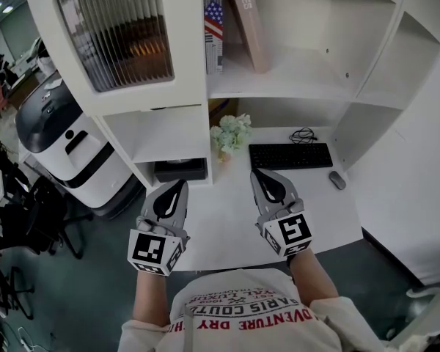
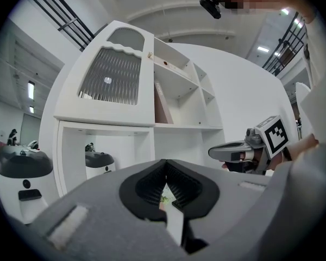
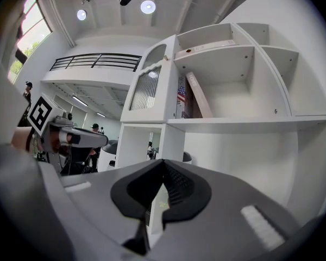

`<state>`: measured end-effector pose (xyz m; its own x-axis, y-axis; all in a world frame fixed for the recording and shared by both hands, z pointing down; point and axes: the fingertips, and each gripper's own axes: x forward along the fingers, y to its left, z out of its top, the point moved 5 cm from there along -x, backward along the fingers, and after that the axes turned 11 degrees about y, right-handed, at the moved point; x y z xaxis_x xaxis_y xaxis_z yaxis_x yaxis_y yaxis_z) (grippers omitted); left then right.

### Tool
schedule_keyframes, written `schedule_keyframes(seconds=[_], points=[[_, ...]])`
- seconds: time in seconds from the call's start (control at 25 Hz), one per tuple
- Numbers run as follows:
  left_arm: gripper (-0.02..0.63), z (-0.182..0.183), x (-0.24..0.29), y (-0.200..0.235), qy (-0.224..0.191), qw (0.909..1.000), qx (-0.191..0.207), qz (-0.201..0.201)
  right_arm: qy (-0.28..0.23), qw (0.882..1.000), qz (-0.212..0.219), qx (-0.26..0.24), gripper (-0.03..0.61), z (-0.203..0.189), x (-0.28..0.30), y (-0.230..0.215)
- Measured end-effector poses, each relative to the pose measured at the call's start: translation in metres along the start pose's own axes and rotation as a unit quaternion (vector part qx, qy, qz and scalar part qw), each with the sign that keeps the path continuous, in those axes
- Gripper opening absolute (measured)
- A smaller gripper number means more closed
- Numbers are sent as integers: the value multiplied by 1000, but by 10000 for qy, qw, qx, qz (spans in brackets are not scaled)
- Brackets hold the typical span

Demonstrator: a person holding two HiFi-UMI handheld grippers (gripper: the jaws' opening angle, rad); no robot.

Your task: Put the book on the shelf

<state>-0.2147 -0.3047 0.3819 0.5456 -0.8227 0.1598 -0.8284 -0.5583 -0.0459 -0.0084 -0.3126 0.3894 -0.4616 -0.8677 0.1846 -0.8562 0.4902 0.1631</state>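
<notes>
White shelf (image 1: 293,79) holds leaning book (image 1: 248,20), above and ahead; my right gripper (image 1: 257,174) nearer, left gripper (image 1: 181,184) beside; both closed, empty.

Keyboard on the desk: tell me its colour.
The keyboard is black; the head view shows it best.

The place is an open-plan office set in a tall hall. A white surface (image 1: 227,218) carries a black keyboard (image 1: 290,155), a mouse (image 1: 337,180) and a small pot of flowers (image 1: 230,134), and the white shelf unit (image 1: 293,79) built over it holds a few books (image 1: 214,28). Dark office chairs (image 1: 37,211) and a white-and-black wheeled machine (image 1: 66,141) stand on the floor beside it, while the right gripper view shows a railed mezzanine (image 3: 95,61) and round ceiling lights (image 3: 148,6) high above.
</notes>
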Motion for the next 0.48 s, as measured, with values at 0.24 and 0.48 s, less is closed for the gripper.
schedule_keyframes(seconds=[0.24,0.48], points=[[5,-1,2,1,38,10000,-13,7,43,10000,-2,49,0,-2,1,1],[5,-2,4,5,58,10000,-47,43,83,9999,-31,104,0,-4,6,-1]])
